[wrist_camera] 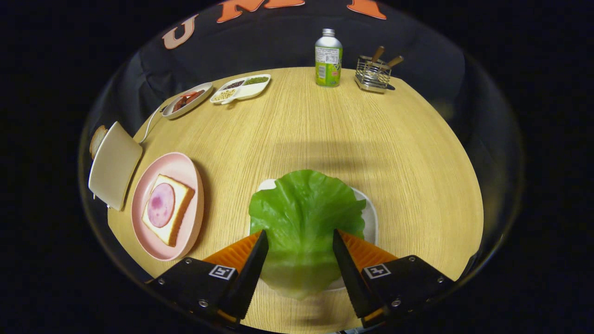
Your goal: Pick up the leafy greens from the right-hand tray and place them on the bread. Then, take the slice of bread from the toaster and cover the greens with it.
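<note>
Greens, one broad leaf, lie on a white tray between the gripper's fingers, the near end of the leaf reaching back past the tips. Both fingers are spread wide, one on each side of the leaf; whether they touch it I cannot tell, and nothing is pinched

Left of the fingers sits a pink plate with a bread slice on it, a round of ham on top. Just beyond the plate's left side stands a pale toaster at the table's edge, a second slice poking out behind it, and a white cord runs from it toward the far dishes

Nothing stands between the leaf and the plate

Well beyond the fingers, at the far left, are an oval dish of reddish food and a white divided dish with beans or grains in its compartments. At the far edge, further right, stand a bottle with a green label and a wire rack holding wooden-handled utensils

All of it rests on a light wood-grain table, with black cloth behind it
</note>
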Demonstrator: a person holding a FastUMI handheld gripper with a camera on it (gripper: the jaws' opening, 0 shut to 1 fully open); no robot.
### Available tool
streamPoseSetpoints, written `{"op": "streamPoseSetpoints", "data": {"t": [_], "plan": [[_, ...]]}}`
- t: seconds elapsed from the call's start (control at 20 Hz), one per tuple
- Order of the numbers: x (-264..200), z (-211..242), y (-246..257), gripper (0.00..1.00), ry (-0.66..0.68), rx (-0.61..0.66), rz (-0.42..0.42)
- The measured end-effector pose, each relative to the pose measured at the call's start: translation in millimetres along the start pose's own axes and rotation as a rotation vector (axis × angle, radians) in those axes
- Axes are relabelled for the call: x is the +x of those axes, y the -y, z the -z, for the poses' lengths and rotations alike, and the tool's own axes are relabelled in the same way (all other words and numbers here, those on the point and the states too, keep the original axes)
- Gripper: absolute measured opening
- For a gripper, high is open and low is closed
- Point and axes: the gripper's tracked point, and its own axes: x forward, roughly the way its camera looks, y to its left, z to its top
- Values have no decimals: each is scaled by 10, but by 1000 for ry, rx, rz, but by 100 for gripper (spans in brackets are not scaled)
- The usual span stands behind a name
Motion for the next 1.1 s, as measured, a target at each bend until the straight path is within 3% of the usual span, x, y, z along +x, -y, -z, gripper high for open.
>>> {"op": "streamPoseSetpoints", "data": {"t": [0.15,0.25,0.3,0.45,0.6,0.8,1.1], "plan": [[26,30,67,71,6,-27,43],[32,-1,88,54,18,-19,46],[40,-9,96,43,22,-9,42],[27,-11,61,21,31,22,18],[-20,-94,19,8,58,55,-18],[-133,-231,-2,3,106,104,-49],[-389,-488,-382,3,193,151,-183]]}}
